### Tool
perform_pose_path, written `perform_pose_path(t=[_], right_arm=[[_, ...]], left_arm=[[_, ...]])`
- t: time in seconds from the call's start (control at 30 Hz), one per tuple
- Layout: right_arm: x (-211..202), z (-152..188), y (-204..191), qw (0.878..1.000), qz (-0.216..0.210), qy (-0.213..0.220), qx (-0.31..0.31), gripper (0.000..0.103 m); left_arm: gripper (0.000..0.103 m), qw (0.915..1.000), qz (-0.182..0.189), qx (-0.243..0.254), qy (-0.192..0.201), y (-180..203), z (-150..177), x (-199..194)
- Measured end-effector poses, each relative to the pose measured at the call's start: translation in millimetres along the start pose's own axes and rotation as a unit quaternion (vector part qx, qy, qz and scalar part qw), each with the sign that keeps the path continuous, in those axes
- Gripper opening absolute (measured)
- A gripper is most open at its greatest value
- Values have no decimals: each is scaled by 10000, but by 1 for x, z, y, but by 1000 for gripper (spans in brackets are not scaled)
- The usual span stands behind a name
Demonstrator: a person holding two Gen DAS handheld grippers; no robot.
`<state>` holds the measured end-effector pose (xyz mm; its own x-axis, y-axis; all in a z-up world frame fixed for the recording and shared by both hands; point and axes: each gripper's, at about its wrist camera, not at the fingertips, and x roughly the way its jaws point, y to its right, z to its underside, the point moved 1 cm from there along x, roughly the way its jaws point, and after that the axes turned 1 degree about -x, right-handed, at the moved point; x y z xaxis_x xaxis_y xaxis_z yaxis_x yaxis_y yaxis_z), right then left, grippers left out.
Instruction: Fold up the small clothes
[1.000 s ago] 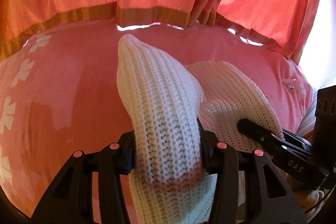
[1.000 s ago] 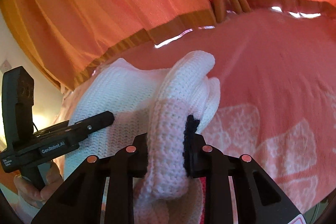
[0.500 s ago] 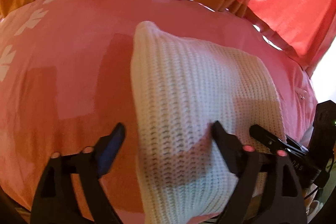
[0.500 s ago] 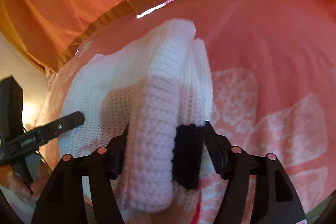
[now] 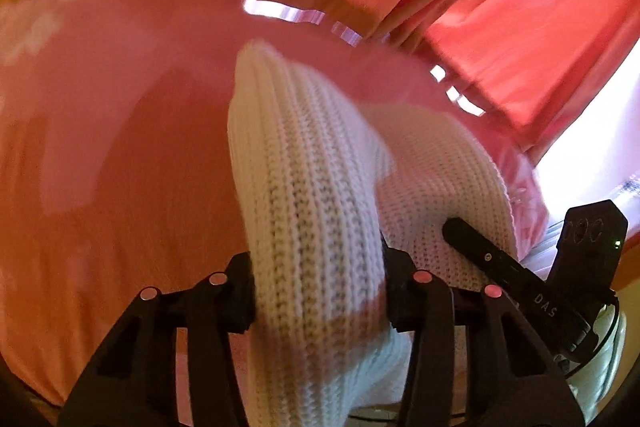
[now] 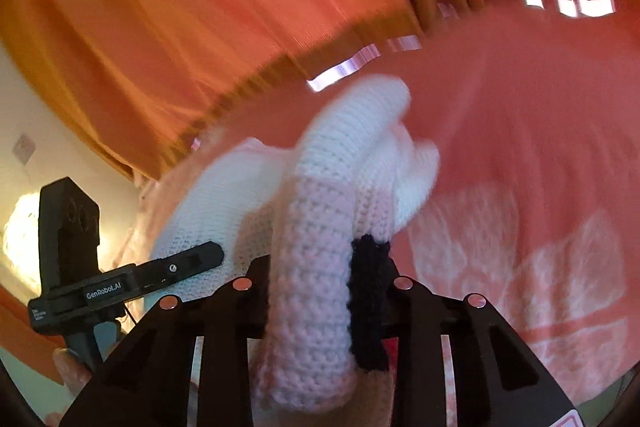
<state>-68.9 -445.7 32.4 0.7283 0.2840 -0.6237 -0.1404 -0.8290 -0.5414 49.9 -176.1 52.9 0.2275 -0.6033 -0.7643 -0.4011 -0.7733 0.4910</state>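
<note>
1. Above the pink bedcover (image 5: pixel 120 155), your left gripper (image 5: pixel 318 291) squeezes one thick edge of the white knit (image 5: pixel 308 187).
2. Your right gripper (image 6: pixel 326 291) pinches the other edge, so the cloth hangs evenly for folding.

Half a second ago both pairs of fingers stood spread around the white knit garment (image 5: pixel 316 211), which lay flatter on the pink bedspread (image 5: pixel 120 147). Now the left gripper (image 5: pixel 318 301) is clamped on a bunched, raised fold of it. The right gripper (image 6: pixel 328 297) has likewise closed, pinching a thick roll with black trim (image 6: pixel 368 299), as a second ago.
</note>
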Motion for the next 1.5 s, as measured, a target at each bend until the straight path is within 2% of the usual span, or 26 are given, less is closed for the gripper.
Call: perform_pose_path(t=[0.13,0.33,0.5,0.6,0.67,0.73,0.8,0.83,0.87,0.93,0.97,1.03,1.13,1.17,1.23,1.3,1.37,1.43,1.47,1.5], right_arm=[[-43,-24,-51,9966,-127,553,-599,29],[-91,-56,-137,9779,-447,1488,-1397,29],[-87,-80,-189,9645,-759,1876,-1696,30],[-61,-89,-205,9637,-827,1851,-1735,30],[-33,-93,-208,9667,-801,1718,-1718,31],[9,-93,-202,9740,-794,1410,-1584,35],[56,-86,-185,9804,-703,1098,-1478,40],[80,-81,-175,9831,-579,955,-1452,41],[111,-71,-158,9871,-367,631,-1422,41],[143,-55,-133,9896,92,305,-1403,39],[147,-50,-126,9897,188,267,-1397,36],[138,-43,-118,9891,79,312,-1434,21],[126,-41,-133,9867,-252,207,-1591,11],[126,-39,-146,9839,-340,114,-1750,10],[136,-36,-161,9793,-362,-144,-1986,8],[157,-19,-163,9728,-124,-553,-2245,8],[168,-6,-152,9687,259,-705,-2364,8],[161,1,-138,9736,378,-638,-2160,9],[156,1,-132,9771,364,-603,-2009,12],[151,3,-127,9808,352,-565,-1835,24]], left_arm=[[45,9963,117,452,718,21,-18,-65],[45,9773,30,1105,1810,43,-45,-158],[46,9585,-148,1401,2480,33,-71,-206],[46,9541,-289,1405,2628,13,-83,-209],[47,9548,-422,1343,2618,-7,-90,-200],[51,9591,-595,1218,2484,-39,-98,-179],[57,9648,-776,959,2321,-79,-101,-142],[59,9668,-934,842,2226,-97,-99,-125],[59,9687,-1176,714,2068,-115,-99,-105],[59,9691,-1845,585,1531,-156,-90,-59],[58,9692,-1942,529,1418,-164,-85,-51],[58,9726,-1939,471,1192,-175,-76,-48],[59,9722,-1882,403,1331,-173,-74,-56],[59,9733,-1829,376,1337,-169,-71,-59],[59,9724,-1958,398,1207,-162,-71,-52],[59,9686,-2206,469,1045,-160,-63,-44],[60,9683,-2297,412,887,-170,-60,-36],[76,9759,-2036,157,769,-183,-59,-35],[80,9792,-1879,44,769,-188,-58,-37],[85,9821,-1713,-71,778,-194,-56,-40]])
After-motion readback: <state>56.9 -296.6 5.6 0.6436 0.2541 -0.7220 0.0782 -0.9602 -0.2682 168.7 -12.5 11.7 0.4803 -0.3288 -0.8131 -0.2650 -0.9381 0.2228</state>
